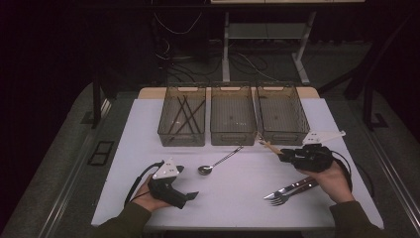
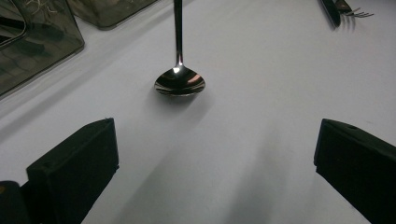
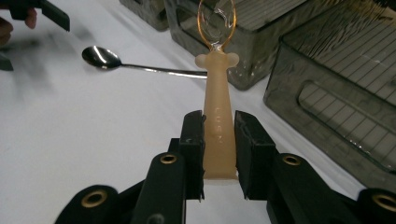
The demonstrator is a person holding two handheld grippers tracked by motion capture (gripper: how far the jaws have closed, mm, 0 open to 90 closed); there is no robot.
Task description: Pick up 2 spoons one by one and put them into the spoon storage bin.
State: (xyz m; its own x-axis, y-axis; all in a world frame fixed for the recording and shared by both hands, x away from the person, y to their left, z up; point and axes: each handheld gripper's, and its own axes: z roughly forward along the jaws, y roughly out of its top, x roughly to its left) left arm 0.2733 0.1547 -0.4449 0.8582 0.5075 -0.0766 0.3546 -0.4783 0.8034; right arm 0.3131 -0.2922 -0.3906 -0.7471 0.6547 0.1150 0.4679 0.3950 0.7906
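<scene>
The right gripper is pinching the pale beige handle of a small utensil, its two black jaws pressing on either side of the flat stem; the utensil's far end is a thin amber wire loop, possibly a whisk or strainer head, though the view is too dim to say which. In the high view that gripper is hovering over the right part of the white counter, with the utensil pointing toward the near edge of the right-hand bin. Nearer the person, a dark-handled knife and a fork are lying side by side just under the right hand.

The left gripper is resting low on the counter at the near left, held in the left hand, its jaws standing wide apart with nothing between them. Just ahead of it a steel spoon is lying on the counter, bowl toward this gripper and handle running away toward the bins.

Farther back, three smoky translucent bins are standing in a row: the left bin is holding several dark chopsticks, the middle bin is next to it, and the right-hand bin is closing the row.
</scene>
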